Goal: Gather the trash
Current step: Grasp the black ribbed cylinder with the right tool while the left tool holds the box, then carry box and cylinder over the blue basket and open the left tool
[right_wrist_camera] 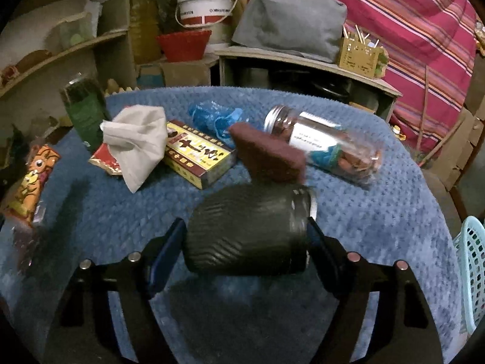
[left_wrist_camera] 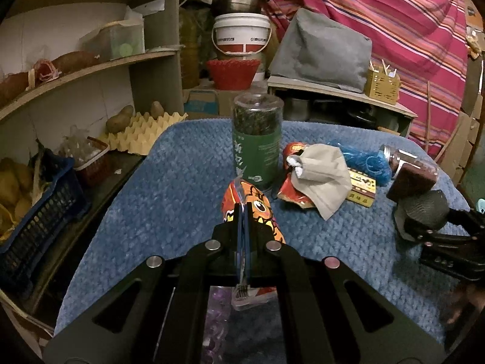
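- Two grippers work over a blue knitted cloth (left_wrist_camera: 169,182) strewn with litter.
- The left gripper (left_wrist_camera: 243,212) has its jaws pressed together on an orange snack wrapper (left_wrist_camera: 257,209); the wrapper's lower end hangs behind the jaws, and only a barcode strip shows there.
- The right gripper (right_wrist_camera: 247,236) has a dark ribbed jar (right_wrist_camera: 242,230) lying sideways between its blue pads (right_wrist_camera: 169,242); the pads sit at the jar's two ends, but motion blur leaves it unclear whether they press yet.
- A maroon pad (right_wrist_camera: 269,154) lies just beyond the jar, its edges smeared by blur.
- Behind it lies a clear jar (right_wrist_camera: 327,145) on its side, contents hard to name.
- A grey cloth pouch (right_wrist_camera: 136,145) covers part of a red packet (right_wrist_camera: 104,160) and touches a yellow box (right_wrist_camera: 197,154).
- A pale blue basket (right_wrist_camera: 473,273) is cut off at the right wrist view's right edge.
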